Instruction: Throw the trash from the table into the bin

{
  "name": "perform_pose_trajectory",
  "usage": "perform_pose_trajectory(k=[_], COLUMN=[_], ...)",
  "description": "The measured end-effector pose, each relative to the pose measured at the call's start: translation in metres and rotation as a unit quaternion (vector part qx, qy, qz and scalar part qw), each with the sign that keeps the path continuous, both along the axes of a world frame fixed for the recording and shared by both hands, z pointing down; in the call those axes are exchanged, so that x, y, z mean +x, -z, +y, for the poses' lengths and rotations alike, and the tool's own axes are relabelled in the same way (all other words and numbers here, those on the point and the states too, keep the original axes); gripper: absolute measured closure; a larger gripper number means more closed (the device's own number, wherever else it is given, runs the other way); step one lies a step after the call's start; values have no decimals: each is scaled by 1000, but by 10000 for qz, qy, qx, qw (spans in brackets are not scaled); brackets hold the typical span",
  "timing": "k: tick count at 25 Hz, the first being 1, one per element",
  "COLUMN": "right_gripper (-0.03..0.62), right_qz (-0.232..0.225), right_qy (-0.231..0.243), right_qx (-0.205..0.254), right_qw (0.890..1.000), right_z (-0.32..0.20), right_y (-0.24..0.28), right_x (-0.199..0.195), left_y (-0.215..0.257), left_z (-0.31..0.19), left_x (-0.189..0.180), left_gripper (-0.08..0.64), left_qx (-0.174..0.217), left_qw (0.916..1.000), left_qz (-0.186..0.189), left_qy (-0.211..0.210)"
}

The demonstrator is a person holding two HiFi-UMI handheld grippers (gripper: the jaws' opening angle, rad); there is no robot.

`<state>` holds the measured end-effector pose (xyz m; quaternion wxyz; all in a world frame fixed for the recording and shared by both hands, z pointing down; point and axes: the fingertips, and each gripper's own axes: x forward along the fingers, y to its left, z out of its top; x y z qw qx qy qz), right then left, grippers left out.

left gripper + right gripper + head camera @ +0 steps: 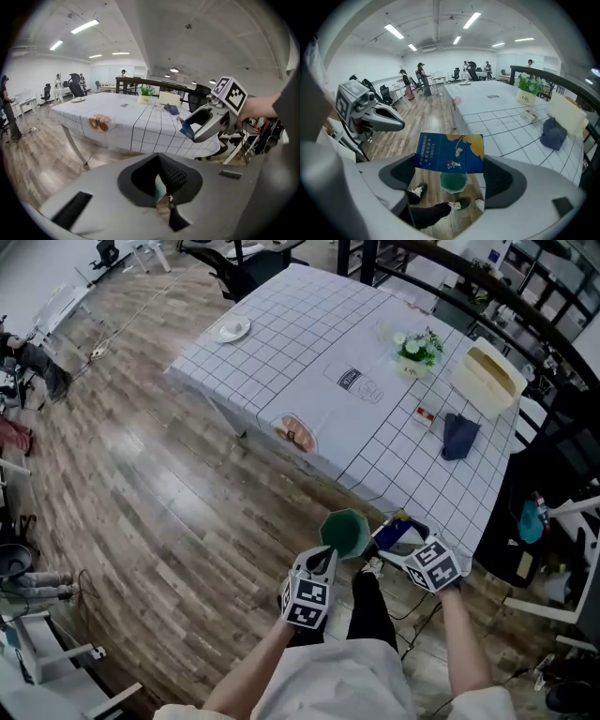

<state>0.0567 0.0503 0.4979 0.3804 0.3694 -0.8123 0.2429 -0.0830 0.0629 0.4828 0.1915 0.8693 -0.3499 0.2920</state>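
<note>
Left hand-held gripper point(322, 561), just left of the bin point(345, 532): jaws together, nothing in them. Bin is green and open-topped, on the floor by the corner of the counter point(309, 343). Right hand-held gripper point(392, 538), just right of the bin and above it: jaws wide, clamped across a flat blue packet point(450, 152), with the bin mouth showing right under it. Packet looks light, thin, fairly stiff and glossy. It would probably slip easily and buckle if squeezed hard. An edge-to-edge hold across the middle suits it.
</note>
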Motion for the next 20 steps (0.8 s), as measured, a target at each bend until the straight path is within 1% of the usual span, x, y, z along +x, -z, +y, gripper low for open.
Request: perform_pose_trajectory(k=[3, 5, 7, 12, 16, 20], right_gripper=[124, 124, 124, 124, 124, 124], right_qz=[-2, 86, 168, 203, 339, 350], right_qy=[21, 115, 191, 94, 156, 211], right_qx=[-108, -273, -420, -779, -1002, -1078], right_qw=[9999, 9995, 9988, 9967, 9943, 9933], right_z=[21, 38, 46, 46, 42, 26], right_y=[-23, -50, -83, -176, -253, -324], right_x=[-22, -34, -41, -40, -38, -48], left_y=[-22, -38, -59, -125, -182, -241], left_z=[11, 20, 19, 6, -1, -11], left_x=[-23, -33, -37, -28, -12, 1], left_gripper=[538, 538, 538, 538, 538, 538], left_qx=[-125, -214, -259, -442, -590, -682], left_qw=[9999, 9997, 9996, 9990, 9982, 9977], left_qz=[-32, -65, -125, -100, -52, -55], left_qy=[2, -10, -24, 41, 52, -4])
